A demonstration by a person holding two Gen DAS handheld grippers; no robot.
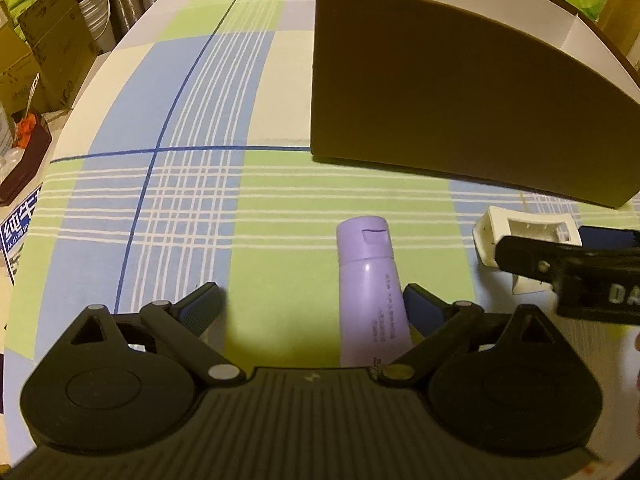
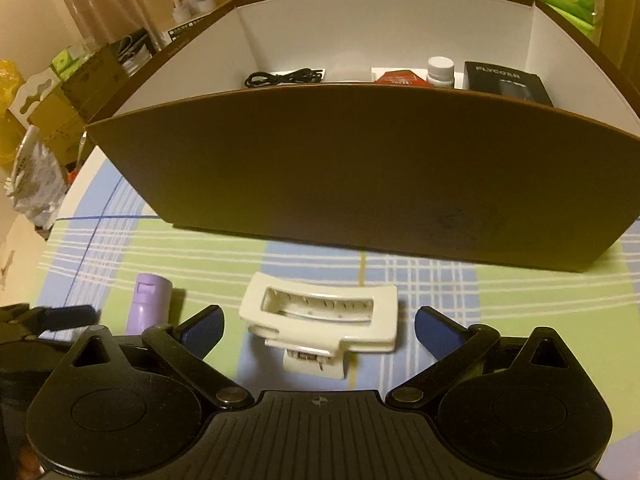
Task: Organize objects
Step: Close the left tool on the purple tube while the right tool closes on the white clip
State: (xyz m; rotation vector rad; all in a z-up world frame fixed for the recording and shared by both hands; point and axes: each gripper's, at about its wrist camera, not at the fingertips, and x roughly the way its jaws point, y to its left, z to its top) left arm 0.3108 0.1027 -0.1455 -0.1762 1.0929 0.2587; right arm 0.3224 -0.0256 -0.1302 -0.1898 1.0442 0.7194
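While both grippers gape, lilac tube point(image 1: 370, 292) lies flat, capped; white plastic clip point(image 2: 320, 320) just beside.

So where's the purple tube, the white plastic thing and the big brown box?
purple tube point(image 1: 370, 280), left wrist view, on its body just below the cap.
white plastic thing point(image 2: 320, 322), right wrist view, on its front rim.
big brown box point(image 2: 360, 160), right wrist view, on its front wall.

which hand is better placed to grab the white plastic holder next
Right. The right gripper is open with the white plastic holder lying centred just ahead of its fingers. The left gripper is lined up on the purple tube instead.
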